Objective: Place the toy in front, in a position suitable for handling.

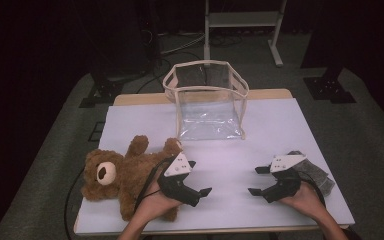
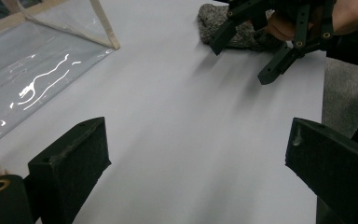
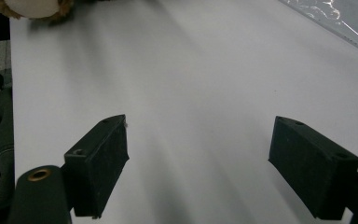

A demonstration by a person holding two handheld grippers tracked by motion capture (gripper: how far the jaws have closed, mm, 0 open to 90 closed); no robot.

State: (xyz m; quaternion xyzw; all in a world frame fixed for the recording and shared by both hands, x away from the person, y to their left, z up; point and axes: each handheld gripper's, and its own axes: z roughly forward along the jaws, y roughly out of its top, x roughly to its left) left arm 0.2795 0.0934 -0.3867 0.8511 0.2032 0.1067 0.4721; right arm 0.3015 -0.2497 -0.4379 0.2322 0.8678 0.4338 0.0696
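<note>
High view: desk (image 1: pixel 280 130) with a pale lilac top, grey carpet and dark room around it; clear bag (image 1: pixel 207 100) upright at the far middle; teddy bear (image 1: pixel 117 175) lying at the near left, just beside the left gripper (image 1: pixel 200 177); right gripper (image 1: pixel 257 181) before a grey cloth (image 1: pixel 320 172) (partly behind the hand); both released, grasping nothing.

Left gripper view: jaws apart over bare desk; bag cut off at the left edge.

Right gripper view: jaws apart; bear cut off at the top; no legible writing.
</note>
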